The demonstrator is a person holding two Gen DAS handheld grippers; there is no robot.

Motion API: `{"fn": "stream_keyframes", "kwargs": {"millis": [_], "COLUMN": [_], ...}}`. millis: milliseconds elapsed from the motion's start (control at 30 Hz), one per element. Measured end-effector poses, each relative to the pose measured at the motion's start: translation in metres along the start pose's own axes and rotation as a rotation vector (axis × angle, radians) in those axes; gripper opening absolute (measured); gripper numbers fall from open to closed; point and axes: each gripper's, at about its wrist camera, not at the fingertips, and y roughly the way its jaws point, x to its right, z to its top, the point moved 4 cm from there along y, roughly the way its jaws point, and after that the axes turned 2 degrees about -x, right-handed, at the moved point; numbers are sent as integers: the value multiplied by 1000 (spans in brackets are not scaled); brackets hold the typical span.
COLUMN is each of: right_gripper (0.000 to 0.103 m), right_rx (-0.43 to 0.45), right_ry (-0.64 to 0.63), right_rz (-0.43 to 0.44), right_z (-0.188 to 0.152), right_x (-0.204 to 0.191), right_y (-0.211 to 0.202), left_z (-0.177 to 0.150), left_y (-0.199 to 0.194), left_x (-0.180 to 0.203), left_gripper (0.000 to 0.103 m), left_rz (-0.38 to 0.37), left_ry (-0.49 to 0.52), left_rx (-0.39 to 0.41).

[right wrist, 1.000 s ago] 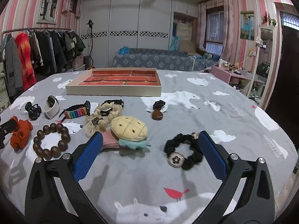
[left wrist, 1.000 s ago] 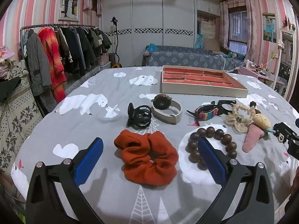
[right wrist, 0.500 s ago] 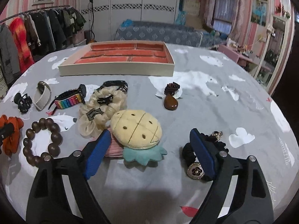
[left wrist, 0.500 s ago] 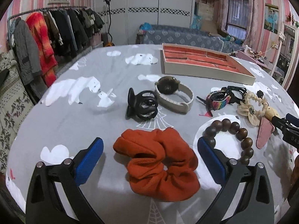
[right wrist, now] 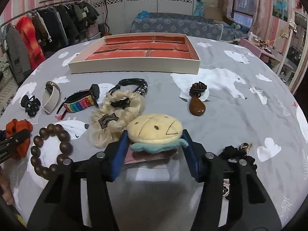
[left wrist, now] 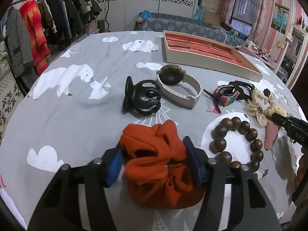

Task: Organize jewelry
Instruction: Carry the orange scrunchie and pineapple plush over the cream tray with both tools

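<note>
My left gripper [left wrist: 154, 161] is closing, and its blue pads [left wrist: 115, 165] squeeze the orange scrunchie [left wrist: 159, 165] from both sides on the grey cloth. In the right wrist view my right gripper [right wrist: 155, 146] is closing too, its pads [right wrist: 119, 154] touching both sides of the yellow pineapple plush clip [right wrist: 156, 129]. The cream tray [right wrist: 134, 67] with red compartments lies at the back, also visible as the tray [left wrist: 209, 63] in the left wrist view. Between the tray and the grippers lie a wooden bead bracelet [left wrist: 236, 144], a black claw clip [left wrist: 142, 98] and a beige-strapped watch [left wrist: 179, 88].
A rainbow band [right wrist: 80, 102], a cream scrunchie [right wrist: 117, 113], a black cord bracelet [right wrist: 132, 84], a brown wooden hair tie [right wrist: 197, 104] and a black scrunchie [right wrist: 236, 154] lie around. A clothes rack [left wrist: 38, 28] stands left of the table, and a bed [left wrist: 182, 25] behind it.
Both grippers moved forward and tilted down. The left jaws closed from wide open onto the orange scrunchie, and the right jaws closed in on the pineapple plush clip.
</note>
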Motion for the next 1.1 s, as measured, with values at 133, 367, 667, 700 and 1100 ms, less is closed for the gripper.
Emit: {"fn": "stream_keyframes", "kwargs": {"millis": [133,367,667,700,1100], "right_gripper": [51,50,50,50,50], "right_rx": [8,44,101,112,262], "right_ry": [1,35,66,68,41], "right_rz": [23,39,79,84,79], "right_z": [-2,0,8,10,57], "right_x": [2,19,33,35,36], "right_y": [-2,-16,-34,-38,-58], "left_z": [-1,2,17,20,90], "left_y": [-1,-3,-22,-25,-47], "left_x": [1,1,11,13,53], "left_gripper": [44,32,24,24,24], "left_rz": [-5,-40,-65,-68,-40], "left_ry": [2,-15,-9,-5,84], "left_rx": [0,4,71,81,237]}}
